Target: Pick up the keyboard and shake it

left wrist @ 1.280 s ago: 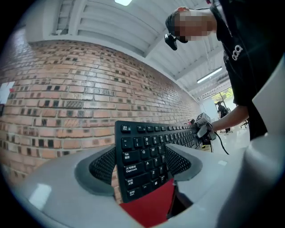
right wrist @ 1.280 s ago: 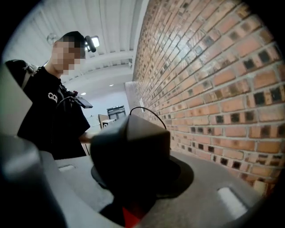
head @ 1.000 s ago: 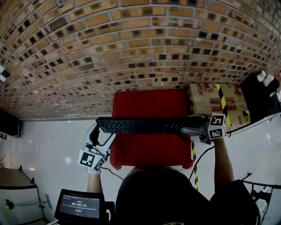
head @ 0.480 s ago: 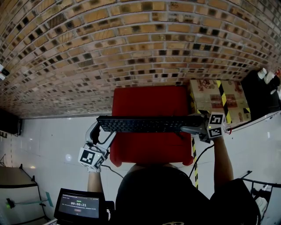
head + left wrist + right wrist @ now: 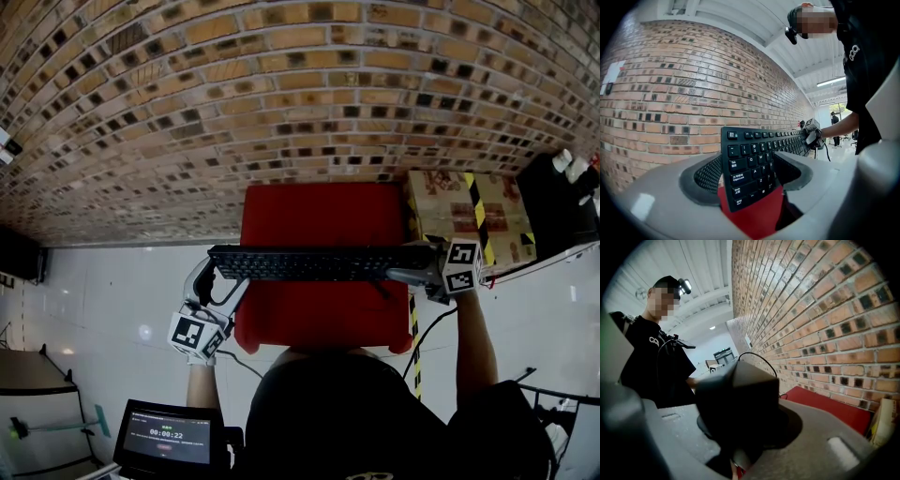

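Note:
A black keyboard [image 5: 319, 263] hangs level above a red table top [image 5: 319, 217], held by both ends. My left gripper [image 5: 214, 279] is shut on its left end; in the left gripper view the keys [image 5: 749, 165] run away from me between the two grey jaws. My right gripper [image 5: 412, 274] is shut on the right end. In the right gripper view that end of the keyboard [image 5: 738, 401] fills the gap between the jaws as a dark blurred block. The person's head hides the near edge of the table.
A brick wall [image 5: 281, 94] stands behind the table. A cardboard box [image 5: 464, 220] with black-and-yellow tape sits right of the table, dark gear [image 5: 562, 202] beyond it. A small screen [image 5: 169, 436] is at the lower left on the white floor [image 5: 112, 291].

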Demonstrator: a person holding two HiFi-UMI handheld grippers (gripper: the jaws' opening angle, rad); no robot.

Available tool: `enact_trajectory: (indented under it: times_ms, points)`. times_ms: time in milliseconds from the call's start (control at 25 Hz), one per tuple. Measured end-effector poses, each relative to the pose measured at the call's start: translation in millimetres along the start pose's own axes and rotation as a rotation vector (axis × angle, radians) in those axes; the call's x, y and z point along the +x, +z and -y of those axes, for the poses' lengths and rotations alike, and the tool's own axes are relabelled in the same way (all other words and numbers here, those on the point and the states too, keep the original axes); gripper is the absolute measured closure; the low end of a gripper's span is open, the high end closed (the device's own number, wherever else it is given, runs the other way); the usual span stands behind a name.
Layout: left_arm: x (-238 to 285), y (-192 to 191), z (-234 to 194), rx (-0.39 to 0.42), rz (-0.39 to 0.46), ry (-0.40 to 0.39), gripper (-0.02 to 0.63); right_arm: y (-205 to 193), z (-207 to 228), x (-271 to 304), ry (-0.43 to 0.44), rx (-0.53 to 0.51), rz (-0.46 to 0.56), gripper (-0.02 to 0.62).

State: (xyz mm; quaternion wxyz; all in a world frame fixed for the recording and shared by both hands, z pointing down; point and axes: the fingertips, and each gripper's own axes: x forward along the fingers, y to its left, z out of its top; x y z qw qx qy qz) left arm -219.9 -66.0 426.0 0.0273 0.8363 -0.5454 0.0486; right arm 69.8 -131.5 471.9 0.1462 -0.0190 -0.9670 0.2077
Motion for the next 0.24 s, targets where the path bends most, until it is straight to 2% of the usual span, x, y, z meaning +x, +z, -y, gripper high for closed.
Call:
enact_trajectory:
  times_ms: [240]
  points:
    - [1.1, -2.3, -2.7, -0.019, 0.001, 0.003, 0.252, 0.4, 2.1, 2.0, 0.003, 0.005, 0.0, 0.468]
